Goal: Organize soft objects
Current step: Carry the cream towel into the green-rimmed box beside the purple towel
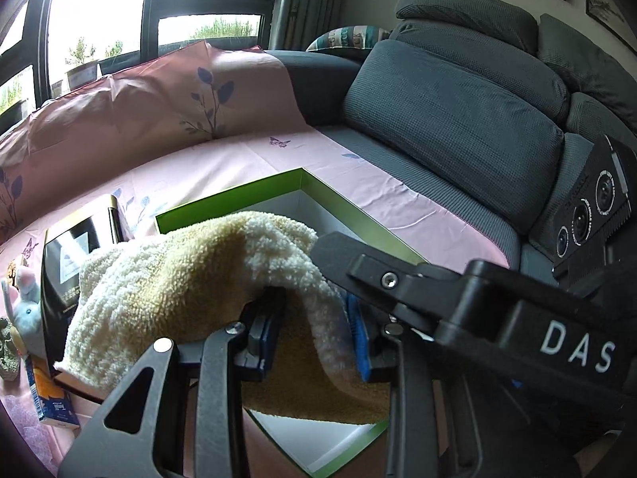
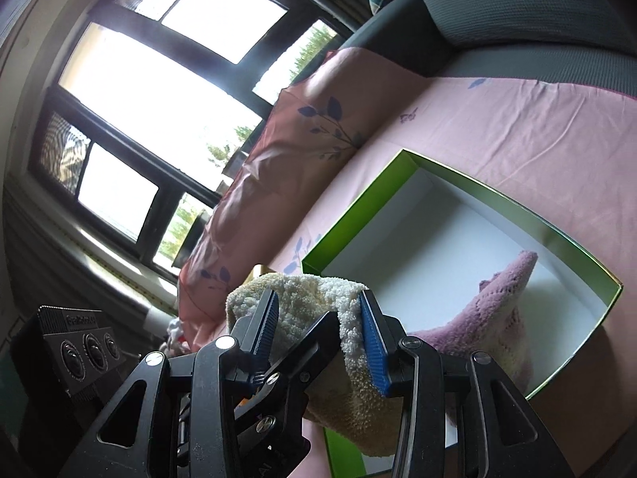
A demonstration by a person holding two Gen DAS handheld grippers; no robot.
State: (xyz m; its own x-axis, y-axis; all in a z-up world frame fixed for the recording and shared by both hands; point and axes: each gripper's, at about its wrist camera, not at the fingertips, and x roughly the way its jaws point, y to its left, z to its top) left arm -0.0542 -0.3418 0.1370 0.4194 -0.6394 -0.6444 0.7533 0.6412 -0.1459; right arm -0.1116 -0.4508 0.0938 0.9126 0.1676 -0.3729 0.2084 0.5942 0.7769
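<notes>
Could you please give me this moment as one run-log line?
left gripper: holding cream fleece | right gripper: holding same fleece | position: over green box | box contents: pink knit

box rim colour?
Bright green rim, white inside, on the box; clearest in the right wrist view.

A: Any lettering you can make out?

B: The clearest is "DAS", white capitals on the black arm of the right claw (image 1: 350,279), seen in the left wrist view.

A: Anything else?

B: The black camera module (image 2: 81,344) in the right wrist view carries raised lettering along its top edge, too blurred to read. The orange and blue carton (image 1: 49,396) has small print, also unreadable. The black box (image 1: 73,263) bears a white label with tiny illegible text.
</notes>
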